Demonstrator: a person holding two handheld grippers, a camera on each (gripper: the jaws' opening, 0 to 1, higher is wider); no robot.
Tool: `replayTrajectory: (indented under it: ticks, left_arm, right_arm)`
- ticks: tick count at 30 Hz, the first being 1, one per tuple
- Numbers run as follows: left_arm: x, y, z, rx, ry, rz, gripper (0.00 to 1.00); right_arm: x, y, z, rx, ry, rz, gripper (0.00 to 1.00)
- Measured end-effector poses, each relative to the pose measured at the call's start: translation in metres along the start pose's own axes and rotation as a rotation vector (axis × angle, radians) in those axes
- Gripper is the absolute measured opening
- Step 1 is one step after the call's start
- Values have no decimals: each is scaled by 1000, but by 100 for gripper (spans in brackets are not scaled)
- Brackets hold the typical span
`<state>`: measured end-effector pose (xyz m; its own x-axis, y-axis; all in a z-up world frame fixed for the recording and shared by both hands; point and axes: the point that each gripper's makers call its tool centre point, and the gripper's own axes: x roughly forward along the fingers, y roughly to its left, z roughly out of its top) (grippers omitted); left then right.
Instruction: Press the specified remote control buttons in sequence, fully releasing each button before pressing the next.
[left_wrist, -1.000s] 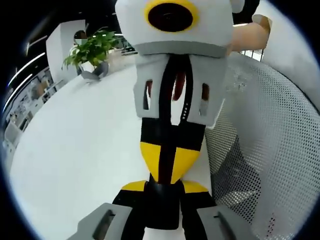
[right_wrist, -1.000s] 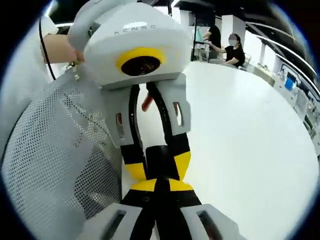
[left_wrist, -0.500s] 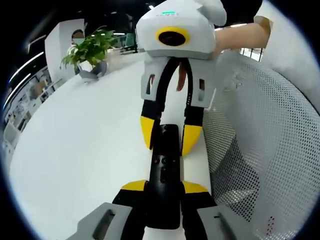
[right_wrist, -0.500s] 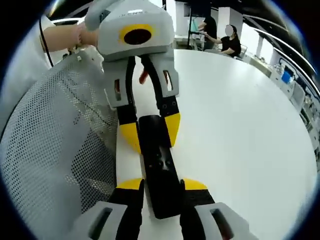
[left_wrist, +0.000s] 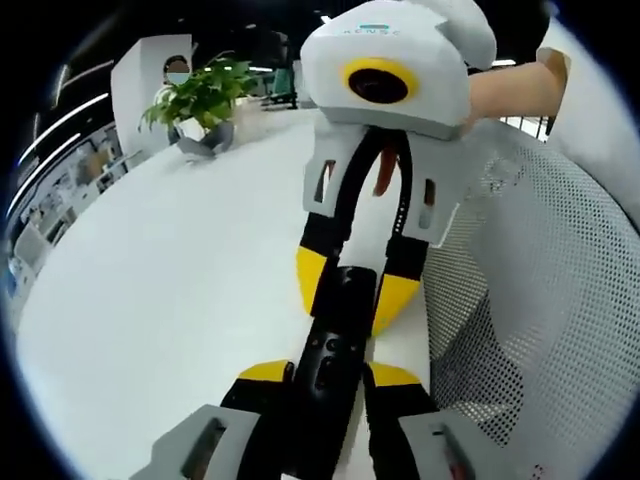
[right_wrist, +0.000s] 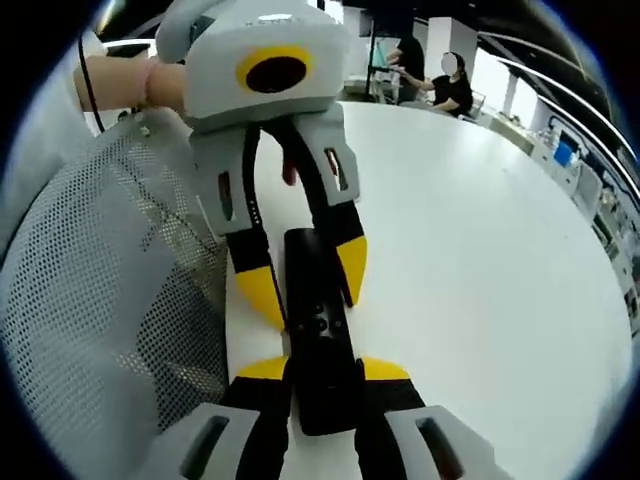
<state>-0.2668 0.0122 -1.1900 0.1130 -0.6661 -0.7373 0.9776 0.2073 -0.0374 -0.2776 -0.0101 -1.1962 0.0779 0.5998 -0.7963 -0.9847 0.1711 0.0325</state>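
The 2 grippers have drawn apart since 1 s ago, and the black remote (left_wrist: 335, 345) now lies bare between them, its button face (right_wrist: 318, 322) uncovered. It is held level above the white table (left_wrist: 150, 290), end to end between the tools. Left gripper (left_wrist: 330, 385): yellow tips clamped on the remote's near end. Right gripper (right_wrist: 322, 385): tips set tight against the other end, same way. Mesh chair back (left_wrist: 540, 300) just beside. No tip rests on a button, so any press looks released; a next press needs 1 gripper freed.
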Motion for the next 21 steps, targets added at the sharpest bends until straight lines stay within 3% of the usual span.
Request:
replayTrajectory:
  ticks: [2, 5, 11, 18, 21]
  left_arm:
    - [-4, -3, -4, -61, 25, -15, 35]
    - [-16, 0, -6, -110, 21, 20, 42]
    - [-55, 22, 9, -191, -135, 172, 64]
    - [-117, 48, 22, -267, -333, 391, 87]
    - [-143, 57, 16, -312, -382, 501, 91]
  right_arm:
    - [0, 0, 1, 3, -5, 1, 22]
    - [1, 1, 1, -14, 3, 1, 22]
    - [0, 0, 1, -6, 0, 4, 22]
    - [0, 0, 1, -4, 0, 10, 22]
    - [0, 0, 1, 0, 1, 9, 22]
